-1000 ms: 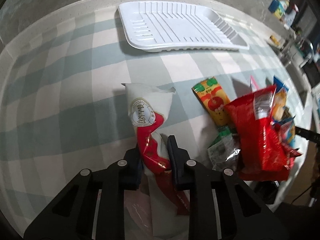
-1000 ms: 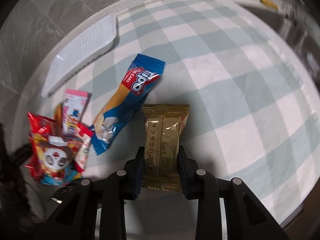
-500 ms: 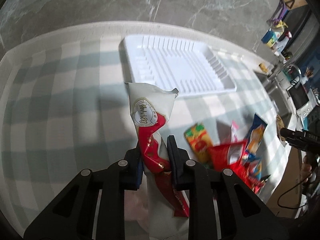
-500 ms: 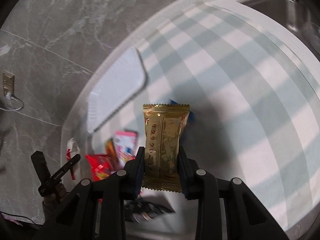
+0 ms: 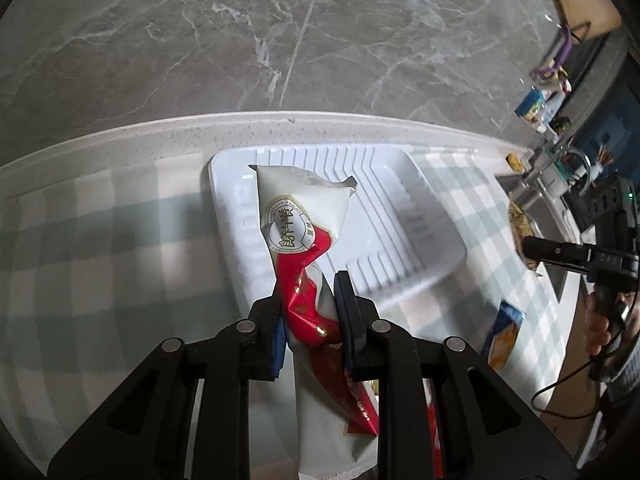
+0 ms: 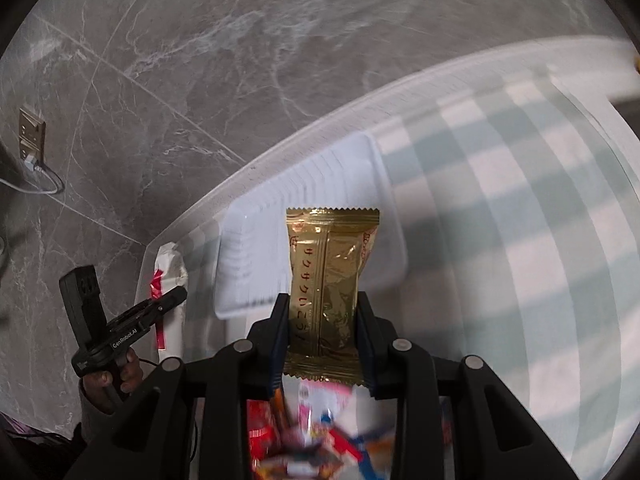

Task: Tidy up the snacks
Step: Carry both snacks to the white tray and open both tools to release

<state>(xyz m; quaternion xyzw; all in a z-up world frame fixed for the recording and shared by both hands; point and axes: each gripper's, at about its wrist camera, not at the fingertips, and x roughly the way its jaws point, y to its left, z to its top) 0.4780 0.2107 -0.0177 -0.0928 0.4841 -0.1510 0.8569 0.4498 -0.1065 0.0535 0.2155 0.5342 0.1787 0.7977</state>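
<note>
The left gripper pinches a white-and-red snack pouch at its crumpled middle, above the ribbed white plastic tray; it looks light and soft. The right gripper clamps a glossy gold foil packet, crinkly, likely slippery, over the tray's near side.

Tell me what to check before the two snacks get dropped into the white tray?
1. Left gripper pinching the white-and-red snack packet: ok.
2. Right gripper pinching the gold snack packet: ok.
3. White tray has bare room inside: ok, nothing in it.
4. White-and-red packet lined up over the tray: ok in the left view.
5. Gold packet fully over the tray: cannot tell, the view is blurred.
6. Grippers apart from each other: ok.
</note>
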